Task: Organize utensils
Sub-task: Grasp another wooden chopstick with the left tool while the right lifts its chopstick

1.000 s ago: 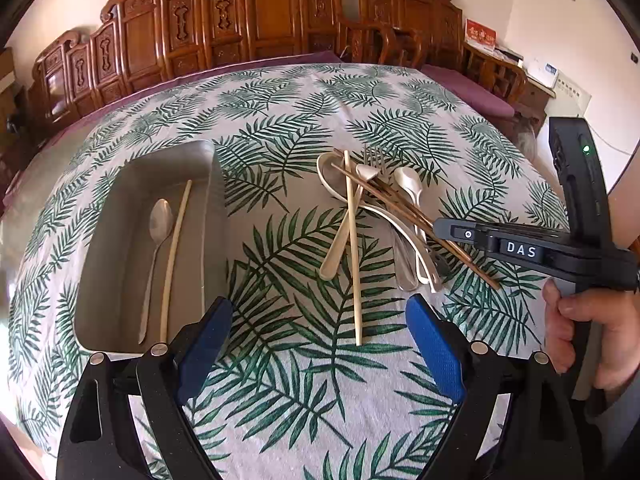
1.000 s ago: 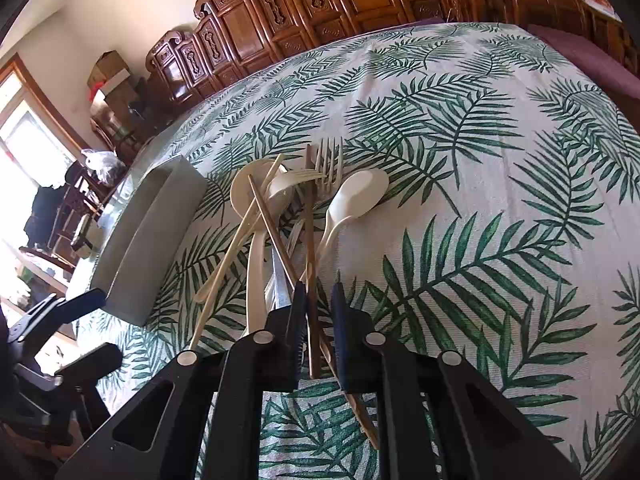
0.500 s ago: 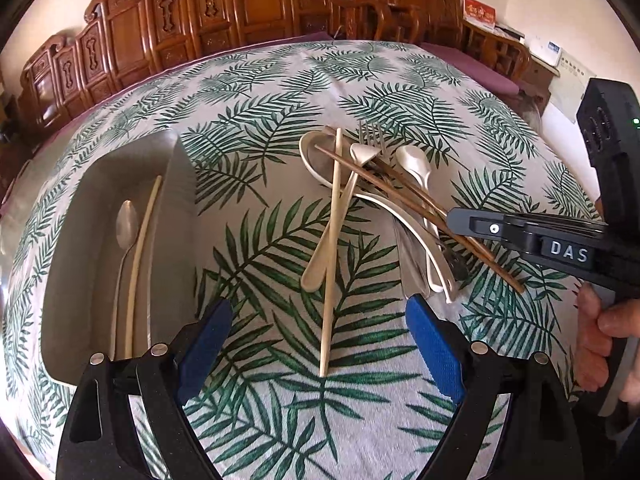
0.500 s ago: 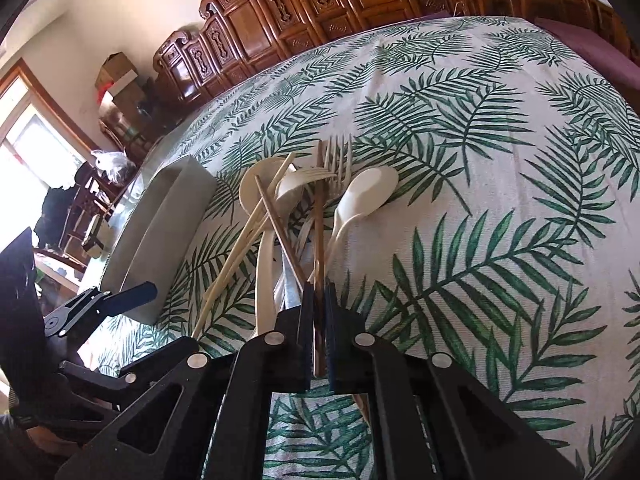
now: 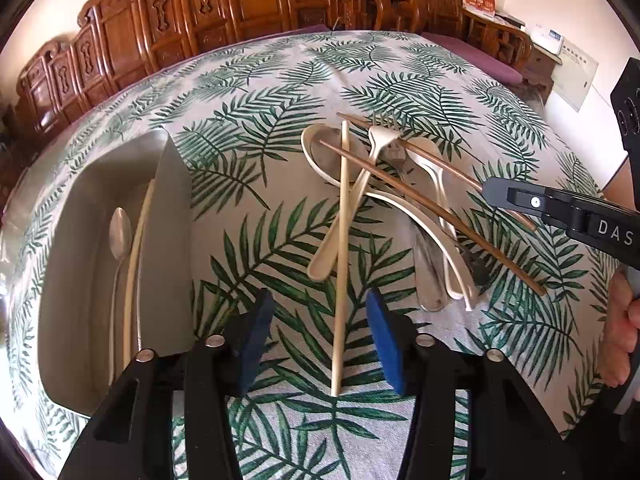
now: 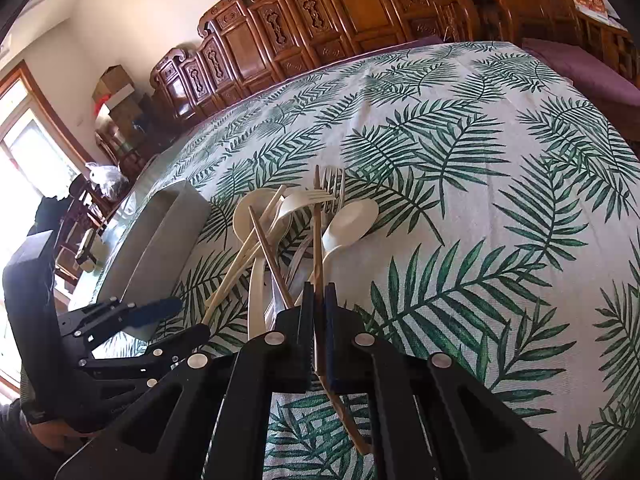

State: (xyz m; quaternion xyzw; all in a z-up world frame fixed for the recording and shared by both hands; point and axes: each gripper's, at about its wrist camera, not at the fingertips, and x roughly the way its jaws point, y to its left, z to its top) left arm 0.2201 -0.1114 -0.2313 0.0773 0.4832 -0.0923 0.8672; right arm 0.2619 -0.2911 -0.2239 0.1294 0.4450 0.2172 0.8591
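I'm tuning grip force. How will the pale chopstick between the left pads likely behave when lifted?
The pale chopstick looks thin and straight, so probably stiff and light. Its far end lies across the cream spoon, so that may shift. Gripped near one end by the closing left gripper, it may droop.

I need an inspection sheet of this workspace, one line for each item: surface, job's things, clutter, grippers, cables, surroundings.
Surface: table under a palm-leaf tablecloth.
Job's things: grey tray holding a metal spoon and a pale chopstick; beside it, a crossed pile of pale spoons, forks and brown chopsticks.
Clutter: nothing seen.
Grippers: left gripper closing around a pale chopstick from the pile, pads not yet touching; right gripper shut on a brown chopstick.
Cables: nothing seen.
Surroundings: carved wooden chairs, a window, boxes.
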